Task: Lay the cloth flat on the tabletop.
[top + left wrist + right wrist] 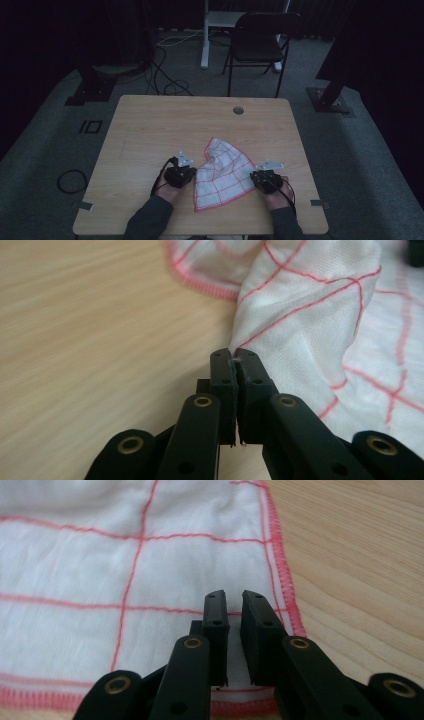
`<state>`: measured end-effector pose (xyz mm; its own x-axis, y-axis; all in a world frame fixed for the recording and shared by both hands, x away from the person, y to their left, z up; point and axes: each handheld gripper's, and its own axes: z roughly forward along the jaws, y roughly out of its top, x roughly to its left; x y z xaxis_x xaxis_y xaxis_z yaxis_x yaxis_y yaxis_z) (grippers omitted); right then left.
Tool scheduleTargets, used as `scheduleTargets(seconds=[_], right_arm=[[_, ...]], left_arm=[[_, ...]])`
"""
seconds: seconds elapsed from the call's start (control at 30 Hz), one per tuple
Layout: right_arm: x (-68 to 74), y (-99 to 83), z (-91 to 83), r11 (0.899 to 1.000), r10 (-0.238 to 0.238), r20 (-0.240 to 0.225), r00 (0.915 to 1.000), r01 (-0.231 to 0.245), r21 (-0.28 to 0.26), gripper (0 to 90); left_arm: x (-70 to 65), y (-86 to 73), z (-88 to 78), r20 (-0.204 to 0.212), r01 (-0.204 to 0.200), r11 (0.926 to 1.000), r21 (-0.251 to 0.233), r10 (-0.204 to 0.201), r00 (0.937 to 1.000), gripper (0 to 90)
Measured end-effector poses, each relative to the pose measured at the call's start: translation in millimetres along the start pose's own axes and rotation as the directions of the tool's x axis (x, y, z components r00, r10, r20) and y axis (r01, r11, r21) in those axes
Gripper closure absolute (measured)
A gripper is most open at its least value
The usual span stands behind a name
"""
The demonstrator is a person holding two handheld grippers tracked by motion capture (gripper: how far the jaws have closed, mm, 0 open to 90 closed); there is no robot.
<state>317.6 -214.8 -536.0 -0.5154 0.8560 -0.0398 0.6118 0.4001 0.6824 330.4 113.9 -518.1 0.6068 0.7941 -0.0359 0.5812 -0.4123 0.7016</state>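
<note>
A white cloth (222,175) with a red grid and red hem lies rumpled on the wooden table (165,125), near its front edge. My left gripper (194,173) is at the cloth's left side. In the left gripper view its jaws are pressed together (235,355) on a pinched fold of the cloth (310,325), which rises to a point at the tips. My right gripper (253,179) is at the cloth's right corner. In the right gripper view its jaws (233,597) stand a narrow gap apart over the flat cloth (125,565), close to the hem.
A round cable hole (238,110) sits near the table's far edge. A black folding chair (260,40) stands beyond the table. Cables (70,180) lie on the carpet at the left. Bare wood surrounds the cloth.
</note>
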Motion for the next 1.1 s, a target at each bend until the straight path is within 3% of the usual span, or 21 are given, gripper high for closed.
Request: scheduleTargets(seconds=[0.07, 0.2, 0.33, 0.47, 0.53, 0.6, 0.67, 0.7, 0.8, 0.83, 0.87, 0.9, 1.07, 1.1], right_arm=[[1.5, 0.1, -0.3, 1.000, -0.003, -0.002, 1.0000, 0.003, 0.002, 81.8], [3.2, 0.9, 0.1, 1.000, -0.003, -0.013, 0.9999, 0.003, 0.004, 81.8], [4.9, 1.5, -0.4, 1.000, -0.008, -0.015, 0.9999, 0.009, 0.012, 80.8], [8.3, 5.2, -3.0, 1.000, -0.016, -0.018, 0.9997, 0.016, -0.017, 73.5], [14.4, 12.6, -7.0, 0.998, -0.024, -0.020, 0.9995, 0.023, -0.057, 69.2], [18.8, 17.2, -8.7, 0.997, -0.034, -0.021, 0.9992, 0.032, -0.076, 67.5], [27.0, 26.4, -10.1, 0.994, -0.050, -0.037, 0.9980, 0.046, -0.104, 66.3], [37.8, 37.1, -9.4, 0.990, -0.075, -0.056, 0.9957, 0.067, -0.124, 64.9], [49.5, 48.6, -7.2, 0.987, -0.096, -0.075, 0.9925, 0.085, -0.139, 62.6], [60.5, 60.2, -4.2, 0.983, -0.116, -0.092, 0.9889, 0.101, -0.152, 60.6], [60.5, 60.2, -4.2, 0.983, -0.116, -0.092, 0.9889, 0.101, -0.152, 60.6], [69.7, 71.7, 0.2, 0.980, -0.130, -0.099, 0.9865, 0.113, -0.161, 58.2], [79.9, 94.1, 16.4, 0.982, -0.131, -0.099, 0.9864, 0.115, -0.153, 57.0], [84.6, 104.1, 26.3, 0.984, -0.139, -0.089, 0.9863, 0.127, -0.127, 56.6]], left_arm=[[8.2, -2.0, -7.5, -0.044, 0.011, 0.9999, -0.008, -0.012, 0.9989, 88.1], [13.3, -3.6, -14.5, -0.071, 0.022, 0.9996, -0.018, -0.024, 0.9972, 88.1], [5.3, -8.8, -15.6, -0.066, 0.010, 0.9998, -0.016, -0.011, 0.9978, 87.8], [-8.2, -14.4, -13.1, -0.056, -0.017, 0.9998, -0.010, 0.017, 0.9983, 87.5], [-17.2, -15.0, -12.1, -0.047, -0.033, 0.9993, -0.017, 0.032, 0.9984, 87.5], [-19.2, -15.0, -12.3, -0.046, -0.036, 0.9991, -0.023, 0.035, 0.9983, 87.4], [-24.0, -14.4, -13.5, -0.028, -0.038, 0.9986, -0.038, 0.037, 0.9989, 87.4], [-29.5, -13.6, -14.5, -0.018, -0.046, 0.9980, -0.044, 0.045, 0.9988, 87.3], [-34.0, -12.9, -14.5, -0.010, -0.052, 0.9975, -0.049, 0.052, 0.9986, 87.2], [-36.6, -12.9, -13.8, -0.005, -0.056, 0.9971, -0.051, 0.056, 0.9984, 87.2], [-36.6, -12.9, -13.8, -0.005, -0.056, 0.9971, -0.051, 0.056, 0.9984, 87.2], [-37.8, -13.8, -13.3, -0.002, -0.065, 0.9967, -0.049, 0.065, 0.9979, 87.2], [-39.5, -15.1, -13.4, 0.001, -0.061, 0.9965, -0.057, 0.061, 0.9981, 87.2], [-40.3, -15.3, -14.8, 0.003, -0.065, 0.9962, -0.059, 0.065, 0.9979, 87.2]])
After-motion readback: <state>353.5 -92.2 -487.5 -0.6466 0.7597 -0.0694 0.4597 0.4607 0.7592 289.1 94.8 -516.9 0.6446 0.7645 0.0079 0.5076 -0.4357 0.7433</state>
